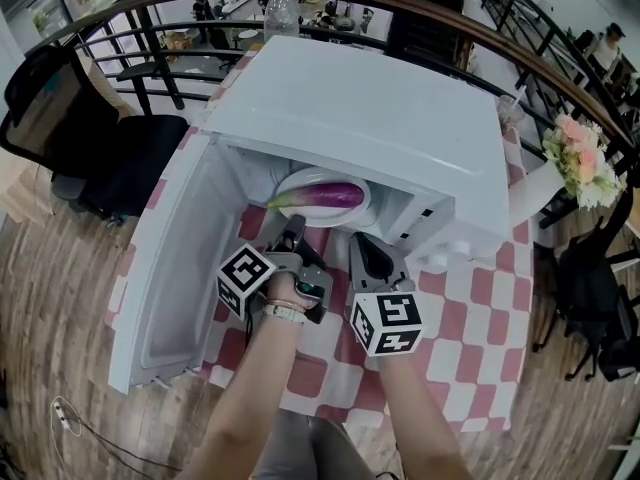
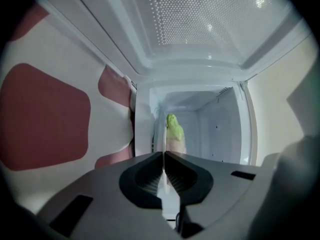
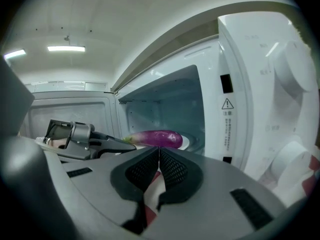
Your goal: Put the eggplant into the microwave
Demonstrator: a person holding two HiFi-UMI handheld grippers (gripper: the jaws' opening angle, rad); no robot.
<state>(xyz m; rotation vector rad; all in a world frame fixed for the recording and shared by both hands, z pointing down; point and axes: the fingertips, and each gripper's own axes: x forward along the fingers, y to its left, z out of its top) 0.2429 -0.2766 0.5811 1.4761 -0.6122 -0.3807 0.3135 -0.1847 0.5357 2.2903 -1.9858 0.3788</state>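
While eggplant (image 1: 322, 196) lies on plate (image 1: 296, 180) inside microwave (image 1: 370, 118), left tool (image 1: 294, 234) and right tool (image 1: 361, 245) clenched empty, door (image 1: 170, 258) wide open

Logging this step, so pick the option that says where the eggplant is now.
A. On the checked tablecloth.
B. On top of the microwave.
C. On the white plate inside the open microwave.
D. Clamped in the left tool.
C: the eggplant lies on the white plate inside the microwave, whose door stands open.
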